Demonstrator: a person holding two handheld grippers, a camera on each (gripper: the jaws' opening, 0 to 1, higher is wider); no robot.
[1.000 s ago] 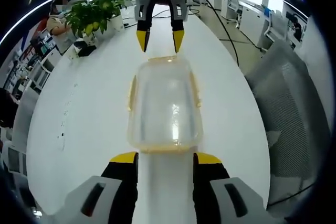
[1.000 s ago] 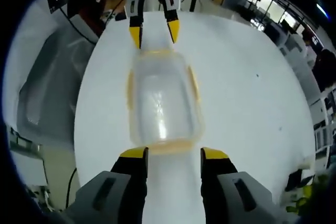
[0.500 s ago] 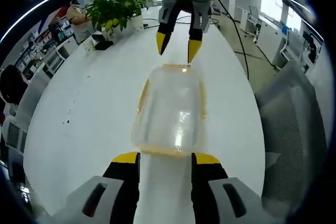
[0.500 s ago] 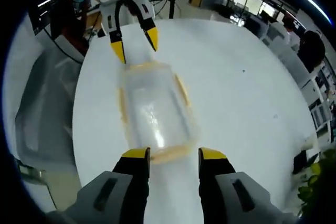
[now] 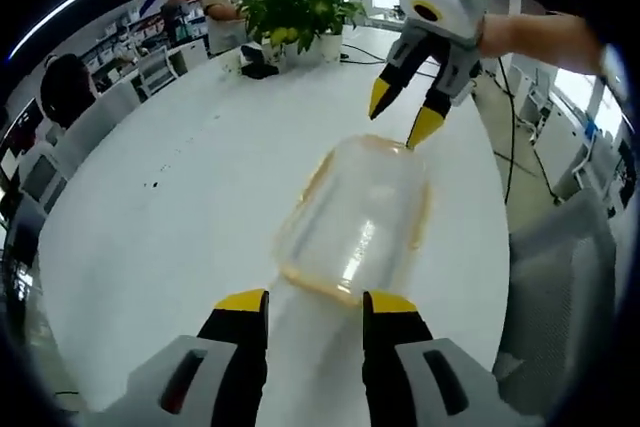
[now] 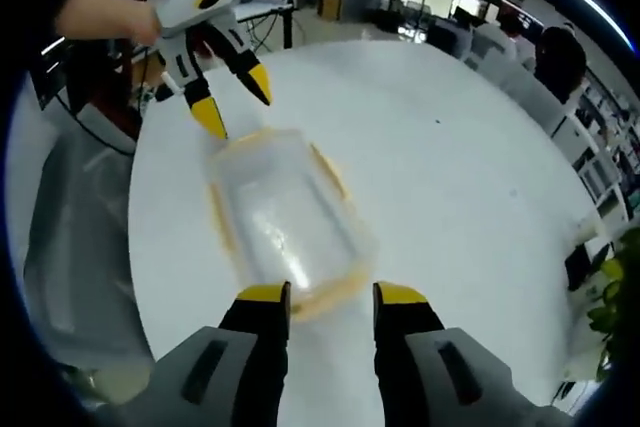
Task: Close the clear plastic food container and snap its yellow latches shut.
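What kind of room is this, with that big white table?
Most likely an open-plan office. The long white table carries a potted plant, a grey mesh chair stands beside it, and desks with a seated person line the background.

The container (image 5: 358,222) lies on the table (image 5: 170,217), between the two claws: the left claw (image 5: 312,299) at its near end, the right claw (image 5: 407,112) at its far end. A potted plant (image 5: 297,12) stands at the table's far edge, a chair (image 5: 555,287) beside the table.
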